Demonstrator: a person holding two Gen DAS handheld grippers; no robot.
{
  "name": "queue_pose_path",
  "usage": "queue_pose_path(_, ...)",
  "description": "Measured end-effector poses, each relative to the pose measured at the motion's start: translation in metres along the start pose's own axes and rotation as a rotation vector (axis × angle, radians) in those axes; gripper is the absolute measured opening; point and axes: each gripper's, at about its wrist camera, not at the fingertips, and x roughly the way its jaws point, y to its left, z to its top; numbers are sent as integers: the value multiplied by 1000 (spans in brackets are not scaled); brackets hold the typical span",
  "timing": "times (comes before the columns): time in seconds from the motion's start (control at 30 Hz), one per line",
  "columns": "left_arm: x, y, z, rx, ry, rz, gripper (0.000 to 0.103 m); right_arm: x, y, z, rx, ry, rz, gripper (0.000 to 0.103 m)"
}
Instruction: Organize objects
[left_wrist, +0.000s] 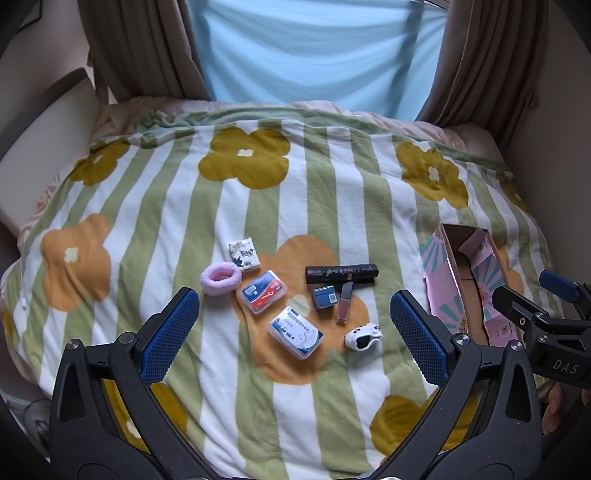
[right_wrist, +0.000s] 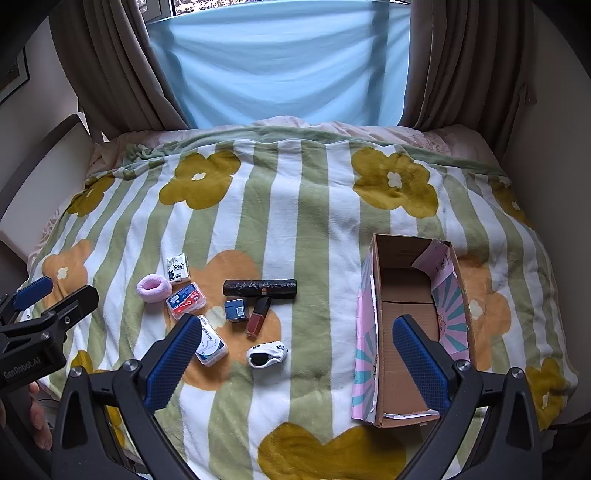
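Eight small items (left_wrist: 295, 295) on blanket (right_wrist: 314, 206), one open box (right_wrist: 406, 314), two spread claws

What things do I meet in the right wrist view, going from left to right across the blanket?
Pink scrunchie → red-and-blue plastic case → small blue box → lip gloss tube → open cardboard box.
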Motion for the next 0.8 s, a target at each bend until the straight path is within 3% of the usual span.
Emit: queue_pose_path(0.8, -6, 13, -2, -61, -5, 4, 102, -2, 2, 0, 1, -7, 2, 103)
